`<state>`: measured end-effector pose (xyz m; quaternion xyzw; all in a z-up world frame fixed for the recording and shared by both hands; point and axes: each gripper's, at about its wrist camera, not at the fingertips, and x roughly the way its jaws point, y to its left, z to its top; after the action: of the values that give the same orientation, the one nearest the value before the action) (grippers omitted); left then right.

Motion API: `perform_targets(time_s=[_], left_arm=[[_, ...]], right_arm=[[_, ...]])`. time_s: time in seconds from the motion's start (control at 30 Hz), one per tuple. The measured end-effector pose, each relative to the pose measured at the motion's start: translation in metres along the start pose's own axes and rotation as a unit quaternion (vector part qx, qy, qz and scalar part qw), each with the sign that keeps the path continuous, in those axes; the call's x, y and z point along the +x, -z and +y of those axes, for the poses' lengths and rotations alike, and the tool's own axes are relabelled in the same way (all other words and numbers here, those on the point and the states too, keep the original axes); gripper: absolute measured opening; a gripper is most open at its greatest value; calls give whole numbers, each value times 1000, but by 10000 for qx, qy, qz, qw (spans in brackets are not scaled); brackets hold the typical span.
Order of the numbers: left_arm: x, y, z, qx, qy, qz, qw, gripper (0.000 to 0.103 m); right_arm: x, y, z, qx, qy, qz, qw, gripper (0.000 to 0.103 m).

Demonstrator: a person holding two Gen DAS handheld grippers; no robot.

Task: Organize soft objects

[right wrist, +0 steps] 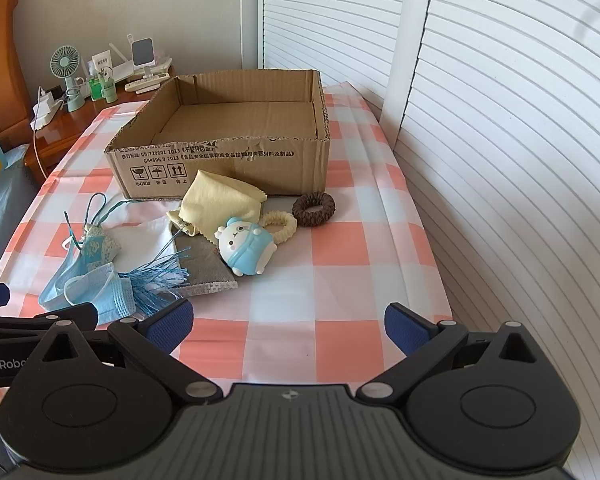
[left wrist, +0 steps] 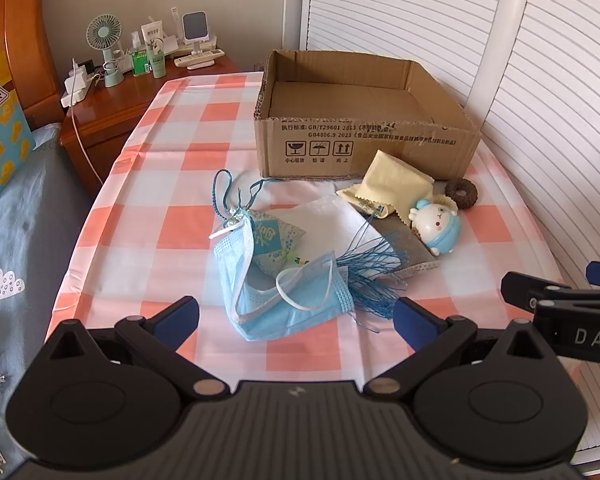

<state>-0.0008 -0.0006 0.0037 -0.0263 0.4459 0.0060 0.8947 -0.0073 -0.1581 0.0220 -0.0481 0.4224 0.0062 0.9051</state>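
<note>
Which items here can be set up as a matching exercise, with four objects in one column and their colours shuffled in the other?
Things:
1. face mask
2. hair scrunchie by the box
3. folded cloth in front of the box
4. cardboard box

Colours:
A. dark brown
B. pale yellow
C. light blue
D. tan

Pairs: 1-C, 2-A, 3-B, 4-D.
</note>
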Motion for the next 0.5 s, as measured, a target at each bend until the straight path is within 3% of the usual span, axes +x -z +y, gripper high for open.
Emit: perform_targets(time_s=[0.5], left_arm=[[1,-1,-1,29,26,-4,10000,102]], right_arm=[[-1,0,0,-1,-5,-4,10000,103]])
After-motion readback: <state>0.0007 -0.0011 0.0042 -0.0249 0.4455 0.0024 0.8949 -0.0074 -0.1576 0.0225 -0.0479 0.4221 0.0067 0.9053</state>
